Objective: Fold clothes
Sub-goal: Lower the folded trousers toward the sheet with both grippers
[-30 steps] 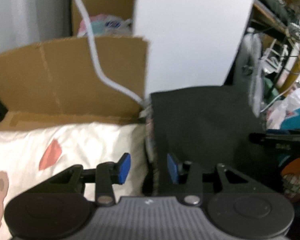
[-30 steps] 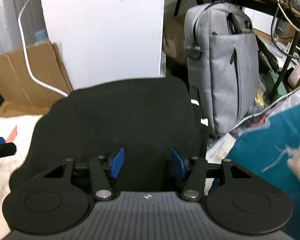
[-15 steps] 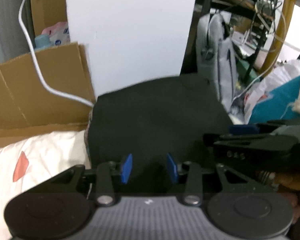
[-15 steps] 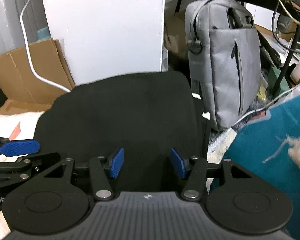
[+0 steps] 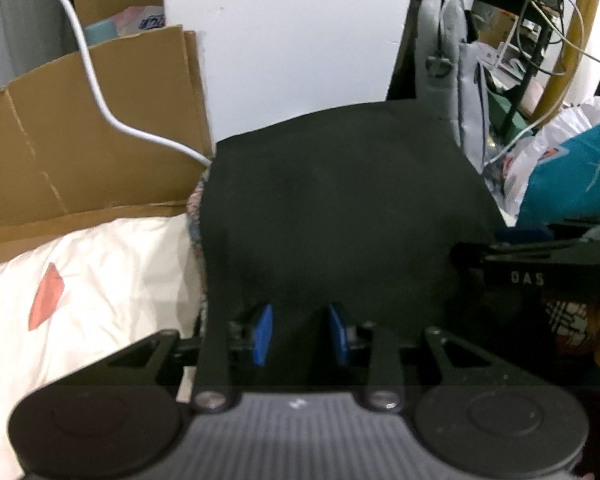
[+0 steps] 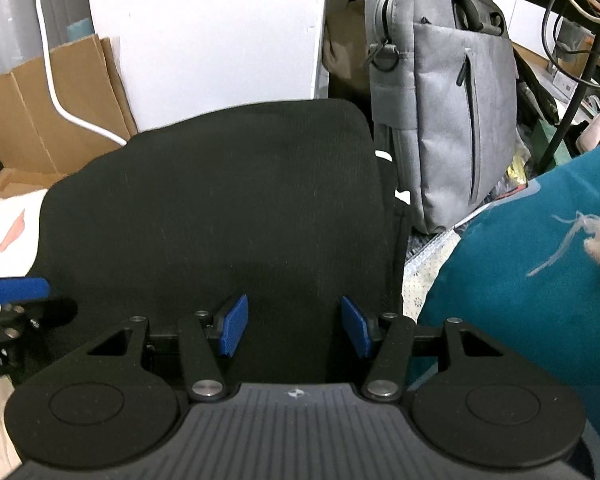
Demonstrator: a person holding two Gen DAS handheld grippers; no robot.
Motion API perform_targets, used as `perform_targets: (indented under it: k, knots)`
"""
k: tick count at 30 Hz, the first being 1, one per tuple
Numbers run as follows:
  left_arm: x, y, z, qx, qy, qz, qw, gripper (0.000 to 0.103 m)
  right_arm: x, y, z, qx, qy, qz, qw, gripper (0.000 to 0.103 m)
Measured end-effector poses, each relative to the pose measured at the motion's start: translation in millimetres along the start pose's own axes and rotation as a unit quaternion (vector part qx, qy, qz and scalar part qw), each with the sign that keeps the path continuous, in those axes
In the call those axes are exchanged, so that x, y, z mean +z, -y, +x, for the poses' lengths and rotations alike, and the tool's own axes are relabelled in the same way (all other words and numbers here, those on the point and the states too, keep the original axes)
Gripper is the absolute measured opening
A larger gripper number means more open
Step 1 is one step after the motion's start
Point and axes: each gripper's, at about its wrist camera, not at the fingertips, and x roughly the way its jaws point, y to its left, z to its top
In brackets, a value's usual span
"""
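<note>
Under both claws lies the black garment [image 6: 220, 208], spread on a white sheet [image 5: 92, 276] before a white panel [image 6: 212, 40]. Left claw [image 5: 300, 334] has just been closing, its blue pads still apart with black cloth between. Right claw [image 6: 294, 326] stands open above the garment's near edge. A grey bag [image 6: 444, 112] stands just right.

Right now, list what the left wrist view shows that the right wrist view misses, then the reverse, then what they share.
Only the left wrist view: the pink pack behind the cardboard, and white plastic bags.

Only the right wrist view: the grey bag's whole front with its zip.

Both: the black garment, the white panel, the white cable, the cardboard, the teal fabric, and the white bedding.
</note>
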Motion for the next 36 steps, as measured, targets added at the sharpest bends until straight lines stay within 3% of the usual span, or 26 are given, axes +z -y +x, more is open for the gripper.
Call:
perform_targets:
  k: [2,9,14,24,30,36]
  knots:
    - [0,-6,-3,0.004,-0.002,-0.005,1.0,0.027,-1,1,2,0.001,-0.005,-0.001,1.0,0.057]
    - [13,-15,-21,-0.001,0.031,-0.023,0.9993,0.027,8,6,-7,-0.008,0.016,0.015,1.0,0.057]
    - [24,1,-17,-0.017,0.04,-0.015,0.9989,0.027,18,3,-17,-0.004,0.041,0.007,0.999,0.057]
    - [10,9,15,-0.024,0.01,-0.013,0.9996,0.027,-8,10,4,-0.004,0.01,0.009,1.0,0.057]
    - [0,-2,9,-0.033,0.011,-0.023,0.9991,0.028,-14,13,2,-0.012,0.003,0.029,1.0,0.057]
    - [4,-16,-4,-0.014,-0.008,-0.036,0.9992,0.027,-15,11,-11,-0.029,-0.015,0.045,0.998,0.057]
